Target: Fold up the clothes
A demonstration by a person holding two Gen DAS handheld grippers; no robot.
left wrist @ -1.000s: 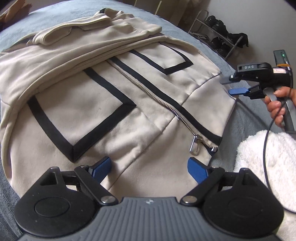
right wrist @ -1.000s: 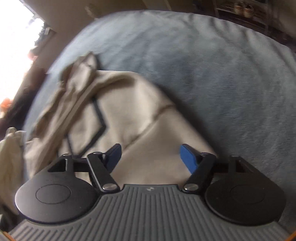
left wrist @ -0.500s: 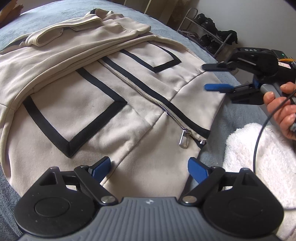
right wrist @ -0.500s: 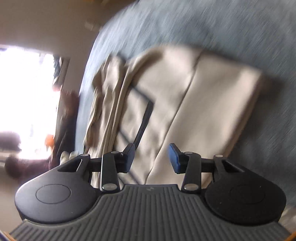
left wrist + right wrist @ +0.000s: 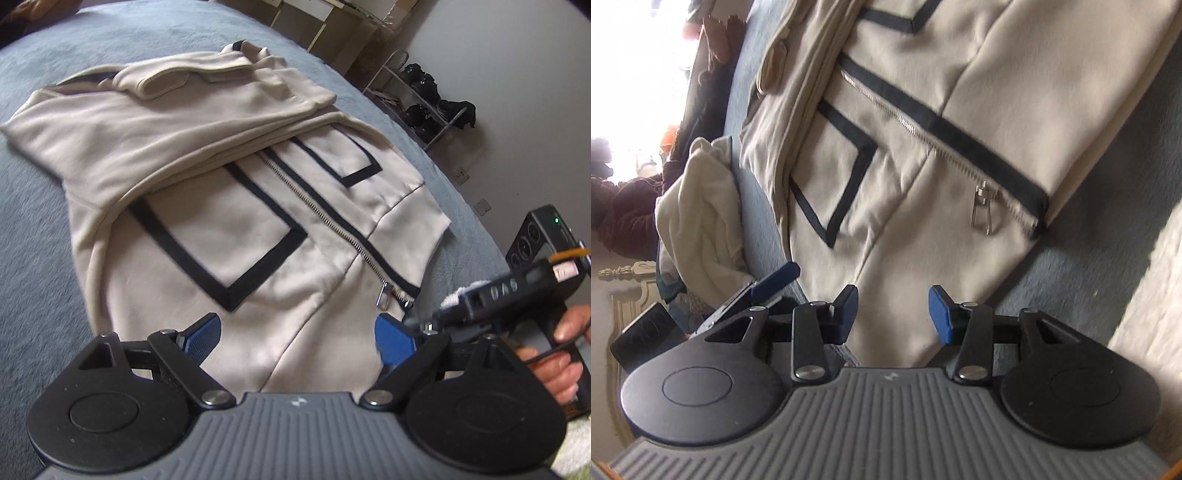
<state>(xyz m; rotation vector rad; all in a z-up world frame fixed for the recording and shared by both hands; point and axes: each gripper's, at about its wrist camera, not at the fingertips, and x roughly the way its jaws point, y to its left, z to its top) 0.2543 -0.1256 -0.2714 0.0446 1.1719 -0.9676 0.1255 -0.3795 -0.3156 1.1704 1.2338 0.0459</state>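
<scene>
On the grey-blue bed [image 5: 55, 236] lies a beige jacket [image 5: 229, 206], partly folded, black trim and a metal zipper [image 5: 332, 229] facing up, pull near the hem. Left hand-held gripper [image 5: 297, 338] hovers over the hem, jaws spread wide, nothing between them. Right hand-held gripper [image 5: 893, 309] sits just beside it at the hem's corner, jaws parted about halfway, empty, not touching cloth as far as visible; a hand [image 5: 561, 354] holds its grip. Cream garment [image 5: 698, 206] bunched beyond the jacket. White fluffy fabric [image 5: 1152, 288] near the hem. Shoe rack [image 5: 424, 107] by the wall.
</scene>
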